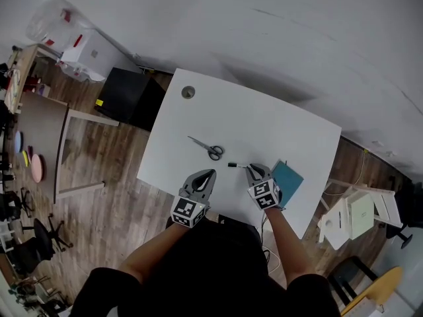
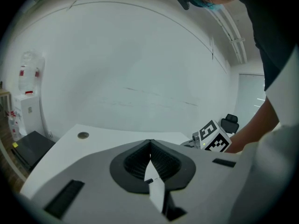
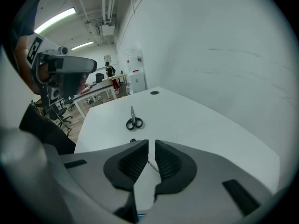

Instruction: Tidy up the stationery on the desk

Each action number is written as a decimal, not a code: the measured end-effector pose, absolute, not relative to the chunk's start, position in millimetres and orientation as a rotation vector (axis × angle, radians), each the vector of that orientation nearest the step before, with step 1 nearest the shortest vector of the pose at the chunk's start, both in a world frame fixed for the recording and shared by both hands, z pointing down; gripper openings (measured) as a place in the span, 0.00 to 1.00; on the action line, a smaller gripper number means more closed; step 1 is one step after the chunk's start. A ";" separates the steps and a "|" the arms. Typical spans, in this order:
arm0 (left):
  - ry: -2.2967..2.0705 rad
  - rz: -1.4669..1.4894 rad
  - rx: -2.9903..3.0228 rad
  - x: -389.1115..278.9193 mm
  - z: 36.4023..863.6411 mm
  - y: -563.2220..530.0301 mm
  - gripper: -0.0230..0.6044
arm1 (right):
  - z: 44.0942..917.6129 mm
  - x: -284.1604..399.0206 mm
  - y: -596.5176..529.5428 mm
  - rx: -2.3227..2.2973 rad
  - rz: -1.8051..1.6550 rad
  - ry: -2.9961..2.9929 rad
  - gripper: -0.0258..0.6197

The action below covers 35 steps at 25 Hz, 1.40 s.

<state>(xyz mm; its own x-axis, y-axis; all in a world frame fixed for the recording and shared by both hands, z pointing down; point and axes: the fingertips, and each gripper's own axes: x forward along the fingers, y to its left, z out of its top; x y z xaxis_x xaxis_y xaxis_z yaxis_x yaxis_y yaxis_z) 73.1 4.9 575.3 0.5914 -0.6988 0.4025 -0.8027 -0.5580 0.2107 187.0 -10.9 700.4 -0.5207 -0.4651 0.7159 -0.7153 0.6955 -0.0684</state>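
The person at the near edge of the white worktop (image 1: 264,131) wears a black top (image 1: 198,269) with short sleeves (image 1: 109,284) that leave the forearms bare. The left tongs (image 1: 209,174) and the right tongs (image 1: 254,169) each have a smooth grey shell that narrows to a point toward the worktop's middle. At the end away from the worktop, each carries a cube (image 1: 188,211) of black-and-white square markers. Inside sit black ribbed pads (image 2: 138,161) in a dark rounded recess. Narrow black slots (image 2: 64,198) mark the grey shell.

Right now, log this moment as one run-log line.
left tool: shut, empty | right tool: shut, tips beside pen | scissors: lying on desk | teal notebook: beside right tool
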 end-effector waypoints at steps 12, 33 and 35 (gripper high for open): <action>-0.957 0.470 2.512 112.4 611.9 8.5 0.05 | 709.8 249.8 -1.4 1.167 0.615 -2.090 0.09; -0.224 0.713 2.321 283.1 741.3 83.5 0.25 | 753.1 408.0 98.4 1.665 1.049 -1.758 0.24; -0.222 0.758 2.306 286.2 752.3 87.6 0.25 | 758.7 413.2 103.8 1.685 1.106 -1.744 0.26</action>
